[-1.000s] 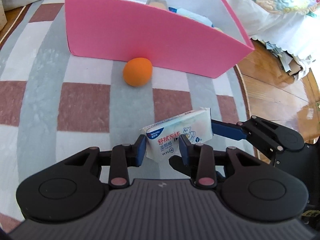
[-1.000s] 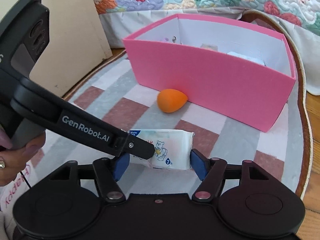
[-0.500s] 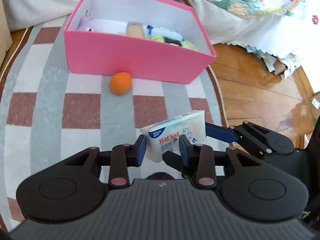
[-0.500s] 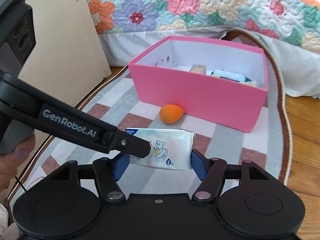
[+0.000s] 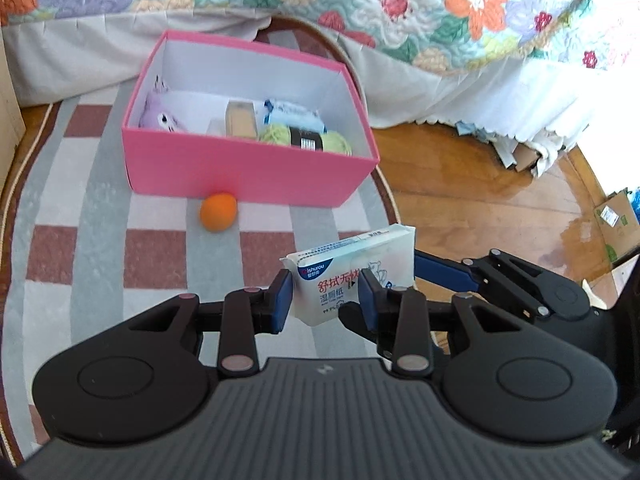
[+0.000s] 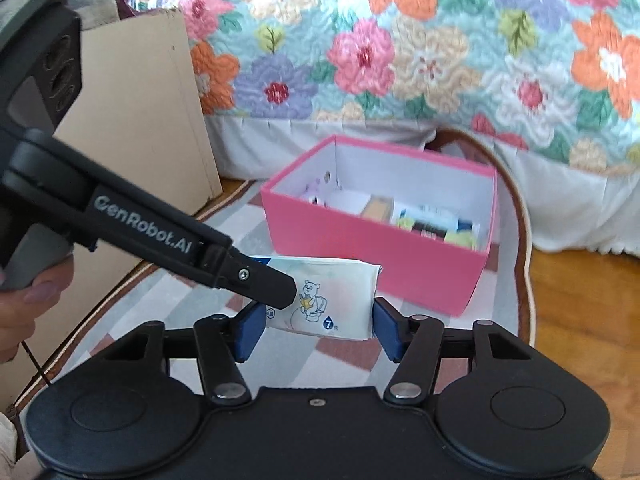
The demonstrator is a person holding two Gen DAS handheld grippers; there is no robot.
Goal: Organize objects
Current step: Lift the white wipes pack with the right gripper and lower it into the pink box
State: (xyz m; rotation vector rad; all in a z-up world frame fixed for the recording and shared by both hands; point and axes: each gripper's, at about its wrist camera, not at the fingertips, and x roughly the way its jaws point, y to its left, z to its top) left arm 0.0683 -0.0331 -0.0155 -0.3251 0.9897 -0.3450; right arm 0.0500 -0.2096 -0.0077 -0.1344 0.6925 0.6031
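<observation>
A white wet-wipes pack [image 5: 352, 260] hangs in the air above the rug, held between both grippers. My left gripper [image 5: 325, 296] is shut on its thin sides. The right gripper [image 6: 318, 328] spans the pack [image 6: 340, 284] lengthwise; its jaws are closing, and the blue pads touch both ends. One left finger [image 6: 256, 280] crosses the pack from the left. Ahead stands an open pink box [image 5: 248, 168] holding a purple plush [image 5: 160, 118], green yarn [image 5: 280, 134] and a blue packet [image 5: 292, 114]. An orange egg-shaped sponge [image 5: 218, 211] lies on the rug against the box's front wall.
A checked oval rug [image 5: 80, 208] lies on the wooden floor [image 5: 480, 200]. A bed with a floral quilt [image 6: 400, 60] stands behind the box [image 6: 360, 248]. A cardboard panel [image 6: 140, 120] leans at the left. A person's hand [image 6: 24, 300] holds the left gripper's handle.
Both grippers have risen with the wipes pack, so the pink box now shows from above with its contents. The right jaws have narrowed onto the pack's ends.
</observation>
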